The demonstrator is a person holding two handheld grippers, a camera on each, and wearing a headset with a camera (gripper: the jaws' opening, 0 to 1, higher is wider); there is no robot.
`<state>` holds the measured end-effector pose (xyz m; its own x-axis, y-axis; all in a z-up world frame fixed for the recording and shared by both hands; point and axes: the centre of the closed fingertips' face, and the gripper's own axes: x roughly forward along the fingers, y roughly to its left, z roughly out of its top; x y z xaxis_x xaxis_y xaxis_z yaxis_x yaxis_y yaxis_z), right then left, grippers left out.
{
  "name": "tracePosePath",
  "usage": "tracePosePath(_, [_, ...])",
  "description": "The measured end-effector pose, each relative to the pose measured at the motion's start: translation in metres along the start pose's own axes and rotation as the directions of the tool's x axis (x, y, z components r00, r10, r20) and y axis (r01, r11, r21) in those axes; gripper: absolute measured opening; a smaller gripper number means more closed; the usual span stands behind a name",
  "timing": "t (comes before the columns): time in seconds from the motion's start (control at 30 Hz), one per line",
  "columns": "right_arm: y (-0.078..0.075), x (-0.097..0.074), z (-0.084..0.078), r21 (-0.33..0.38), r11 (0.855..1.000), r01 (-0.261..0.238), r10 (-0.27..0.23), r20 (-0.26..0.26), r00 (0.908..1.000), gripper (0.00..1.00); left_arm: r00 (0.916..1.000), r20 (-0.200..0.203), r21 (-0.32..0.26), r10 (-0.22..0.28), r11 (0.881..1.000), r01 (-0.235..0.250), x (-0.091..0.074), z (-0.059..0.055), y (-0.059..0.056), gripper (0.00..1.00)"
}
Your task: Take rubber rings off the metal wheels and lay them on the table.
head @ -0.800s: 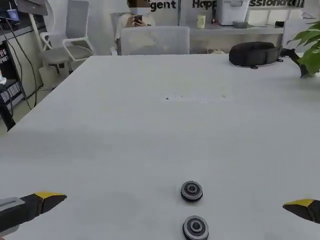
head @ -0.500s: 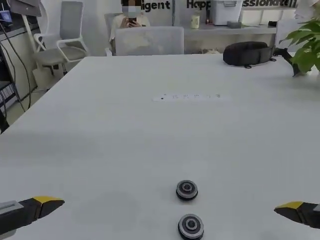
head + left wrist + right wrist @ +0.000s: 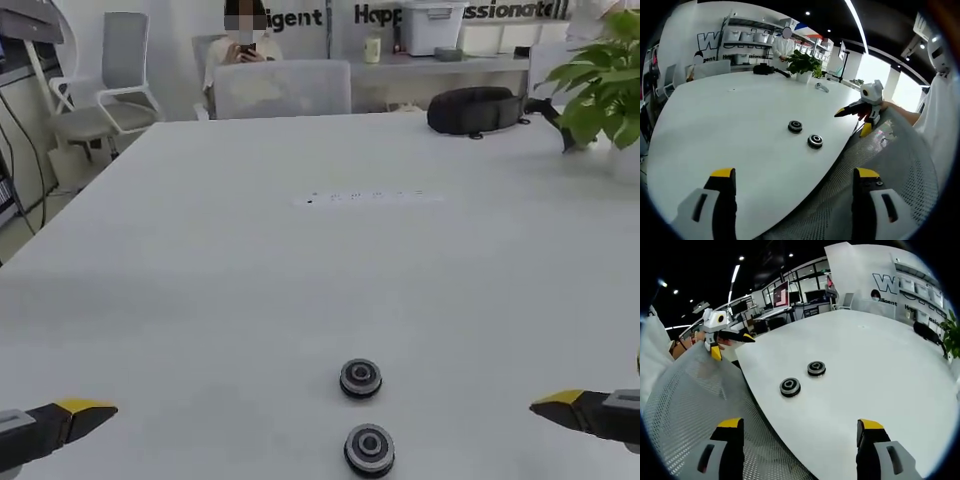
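Rings [image 3: 349, 454] look to be still on the far wheel [image 3: 360, 379] and near wheel [image 3: 369, 449], both laid flat by the table's [image 3: 300, 270] front edge. Left gripper [image 3: 795, 175] and right gripper [image 3: 800, 423] are spread wide, nothing gripped. If a ring gets tugged with the wheel unpinned, it could be skidded off that slick white top. Office behind: chairs [image 3: 125, 60], plant [image 3: 600, 80], black bag [image 3: 475, 108].

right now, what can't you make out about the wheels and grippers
- Near wheel, far wheel: too small in every view to tell rubber from metal.
- Left gripper: head view, cut off by the bottom-left corner.
- Right gripper: head view, cut off by the right edge.
- Wheel undersides: hidden against the table.
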<state>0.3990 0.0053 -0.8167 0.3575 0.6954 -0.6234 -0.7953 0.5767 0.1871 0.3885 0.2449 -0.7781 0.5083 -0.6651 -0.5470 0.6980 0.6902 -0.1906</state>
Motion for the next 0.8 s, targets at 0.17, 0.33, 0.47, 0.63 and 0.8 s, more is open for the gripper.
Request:
tracePosePath(0.17, [0.0004,-0.0002,-0.0002,0.014,1.000,0.000,-0.001,0.007,1.0000,0.92,1.0000,-0.002,-0.002,-0.003,1.000,0.003,0.0002,-0.0013,-0.0011,0.96])
tracePosePath(0.33, [0.0004,-0.0005,0.0016,0.031,1.000,0.004,-0.005,0.023,0.9997,0.92,1.0000,0.008,-0.015,-0.001,1.000,0.001,-0.0007,-0.0014,0.0001,0.95])
tracePosePath(0.47, [-0.0009,-0.0007,0.0011,0.040,0.999,0.007,-0.008,0.025,0.9997,0.92,1.0000,-0.004,-0.008,-0.001,1.000,0.001,-0.0004,-0.0032,0.0004,0.96])
tracePosePath(0.63, [0.0000,-0.0001,0.0000,0.047,0.999,0.005,-0.006,0.022,0.9997,0.92,0.9999,-0.012,-0.008,-0.007,1.000,0.007,0.0005,-0.0045,-0.0004,0.95])
tracePosePath(0.8, [0.0009,0.0003,-0.0006,0.041,0.999,0.003,-0.003,0.017,0.9998,0.91,0.9998,-0.015,-0.003,-0.010,1.000,0.010,0.0008,-0.0050,-0.0007,0.95])
